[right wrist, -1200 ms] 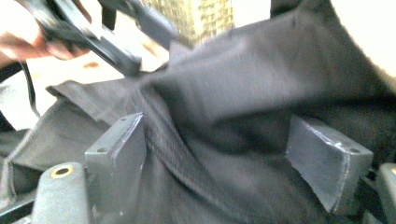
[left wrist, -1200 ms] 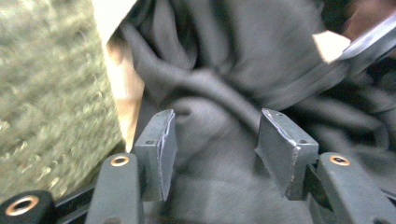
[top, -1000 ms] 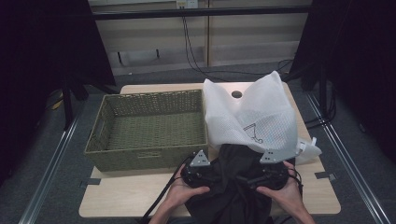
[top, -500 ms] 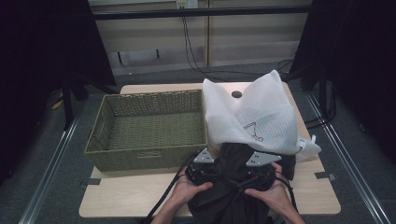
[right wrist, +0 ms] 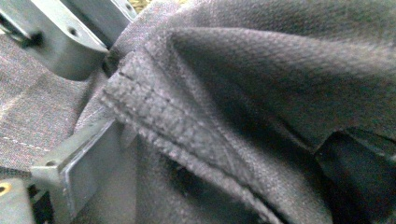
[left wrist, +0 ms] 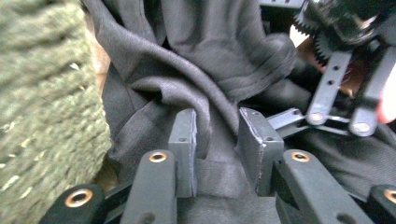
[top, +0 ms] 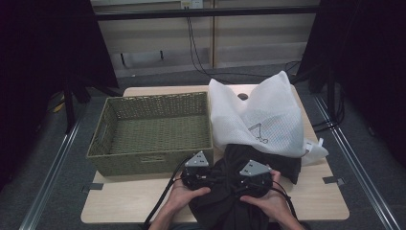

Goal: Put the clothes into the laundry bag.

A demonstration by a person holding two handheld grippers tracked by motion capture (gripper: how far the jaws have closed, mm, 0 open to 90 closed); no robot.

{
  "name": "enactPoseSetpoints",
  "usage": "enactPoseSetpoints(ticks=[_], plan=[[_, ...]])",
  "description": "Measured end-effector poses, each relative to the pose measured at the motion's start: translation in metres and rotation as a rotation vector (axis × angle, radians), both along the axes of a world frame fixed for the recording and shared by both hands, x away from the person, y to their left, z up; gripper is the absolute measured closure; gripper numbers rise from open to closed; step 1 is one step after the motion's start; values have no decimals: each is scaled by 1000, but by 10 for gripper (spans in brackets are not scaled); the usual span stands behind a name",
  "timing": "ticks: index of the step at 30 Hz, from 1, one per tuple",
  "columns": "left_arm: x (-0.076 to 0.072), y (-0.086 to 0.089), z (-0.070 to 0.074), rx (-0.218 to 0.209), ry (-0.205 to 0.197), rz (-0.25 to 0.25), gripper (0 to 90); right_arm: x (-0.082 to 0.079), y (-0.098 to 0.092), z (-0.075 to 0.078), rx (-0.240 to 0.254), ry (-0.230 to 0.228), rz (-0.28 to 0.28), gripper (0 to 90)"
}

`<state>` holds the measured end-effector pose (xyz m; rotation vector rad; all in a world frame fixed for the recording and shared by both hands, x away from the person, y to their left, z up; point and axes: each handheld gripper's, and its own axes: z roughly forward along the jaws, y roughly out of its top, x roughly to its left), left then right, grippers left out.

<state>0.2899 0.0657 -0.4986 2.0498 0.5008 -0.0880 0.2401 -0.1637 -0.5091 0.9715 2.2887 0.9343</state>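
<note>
Between the two tongs, at the near edge of the table [top: 119, 211], a dark garment [top: 230, 191] is lying bunched, its far end tucked under the white mesh bag [top: 268, 115]. Just left of the left gripper [top: 194, 177] the woven basket [top: 153, 129] is sitting with nothing inside.

Looking along the left gripper [left wrist: 217, 140], its jaws are standing partly spread, having just been opening a little, and a raised fold of the cloth is running up between them; the pads are flanking it rather than visibly squeezing. The right gripper [top: 256, 179] is sitting buried in cloth: a stitched hem [right wrist: 187, 135] is crossing in front of one pad, but I cannot tell whether it is pinching.

To my eye the garment is behaving as light, limp, matte fabric, creasing and sagging wherever it is unsupported. It should not slip much, but a single thin layer could pull free. The thick hem or a gathered fold is looking like the safest place to grip.
</note>
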Motion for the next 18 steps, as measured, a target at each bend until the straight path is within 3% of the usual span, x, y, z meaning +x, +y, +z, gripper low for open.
enactPoseSetpoints(ticks=[6, 10, 11, 13, 18], plan=[[-1, 5, 5, -39, -18, 10, 653, 0, -3, 2, -29, -50, -49, 291], [-1, 8, 8, -63, -21, 22, 640, -3, -6, 5, -63, -96, -71, 552], [-1, 9, 9, -59, -27, 17, 633, -2, -10, 8, -20, -70, -75, 602], [0, 10, 10, -56, -29, 25, 628, -3, -14, 13, 11, -41, -75, 646], [2, 17, 11, -79, -27, 42, 627, -7, -40, 34, 198, 24, -31, 676]])
